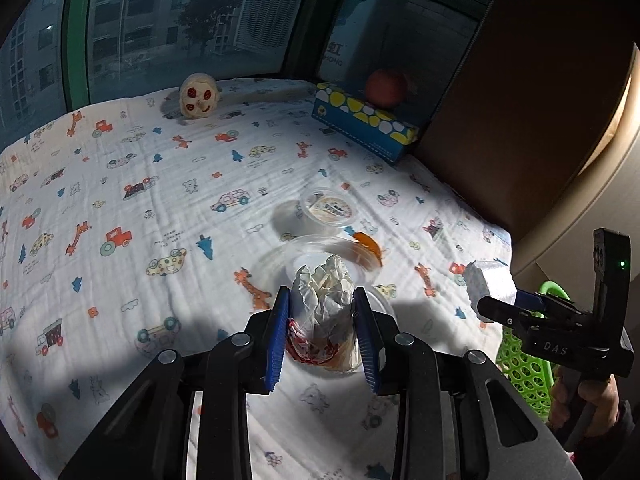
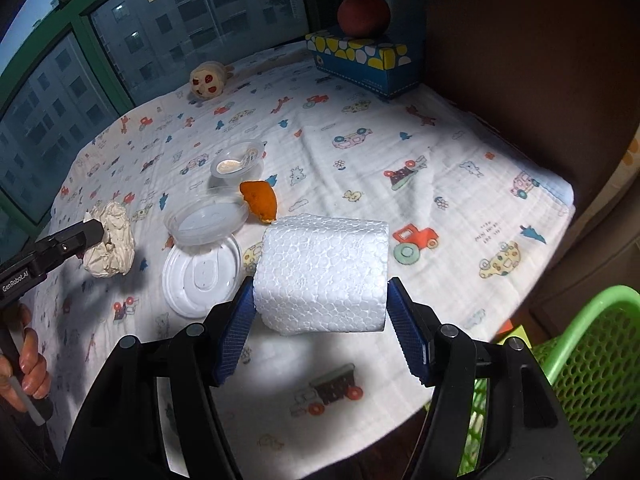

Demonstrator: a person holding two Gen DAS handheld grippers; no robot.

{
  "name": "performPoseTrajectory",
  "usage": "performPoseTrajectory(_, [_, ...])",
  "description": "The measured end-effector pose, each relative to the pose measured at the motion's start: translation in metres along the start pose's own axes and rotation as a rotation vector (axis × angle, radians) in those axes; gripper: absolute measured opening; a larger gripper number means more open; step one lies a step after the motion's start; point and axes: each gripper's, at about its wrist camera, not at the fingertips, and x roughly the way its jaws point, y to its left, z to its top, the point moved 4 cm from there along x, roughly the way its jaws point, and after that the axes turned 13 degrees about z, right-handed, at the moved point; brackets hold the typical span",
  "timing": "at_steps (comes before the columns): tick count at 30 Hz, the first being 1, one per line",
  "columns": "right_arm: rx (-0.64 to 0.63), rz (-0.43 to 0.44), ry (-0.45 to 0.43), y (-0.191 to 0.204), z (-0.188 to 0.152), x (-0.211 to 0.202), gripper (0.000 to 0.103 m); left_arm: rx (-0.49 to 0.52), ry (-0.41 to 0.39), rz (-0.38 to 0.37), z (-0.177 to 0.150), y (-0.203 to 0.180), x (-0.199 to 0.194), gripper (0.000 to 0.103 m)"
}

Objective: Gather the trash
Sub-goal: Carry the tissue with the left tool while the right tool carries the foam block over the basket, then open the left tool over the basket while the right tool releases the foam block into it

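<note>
The left tool (image 1: 322,322) is clenched on a crumpled paper wad (image 1: 326,292), which is held clear above the surface (image 1: 120,200); its blue pads press both sides of the wad. The right tool (image 2: 320,320) grasps a white foam block (image 2: 324,268) between its pads and holds it above the cloth-covered surface.

On the surface remain:
- a clear round container (image 2: 210,220), lying open, touching a white lid (image 2: 200,276) just in front of it;
- a small clear cup (image 2: 238,164) with a printed label, behind the container;
- a piece of orange peel (image 2: 260,200), just beside the container and near the cup.

At the far edge stand a round plush toy (image 2: 208,80) and a blue patterned tissue box (image 2: 360,60) with an apple (image 2: 363,14) on top. A green mesh basket (image 2: 592,360) sits off the near right corner of the surface, beside the right tool.

A hand (image 2: 28,360) grips the handle of the left tool.
</note>
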Motion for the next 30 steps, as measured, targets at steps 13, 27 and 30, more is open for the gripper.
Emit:
performPoseTrajectory(13, [0.028,-0.052,-0.063,-0.034,-0.048,-0.086,0.065,0.112,-0.037,-0.140,-0.021,-0.102,-0.040,0.031])
performPoseTrajectory(27, [0.114,-0.160,-0.099,-0.096,-0.093,-0.152,0.065,0.251,-0.015,-0.268,-0.035,-0.206,-0.054,0.031])
performPoseTrajectory(30, [0.143,-0.184,-0.104,-0.112,-0.103,-0.163,0.066,0.282,-0.010,-0.286,-0.039,-0.225,-0.054,0.031])
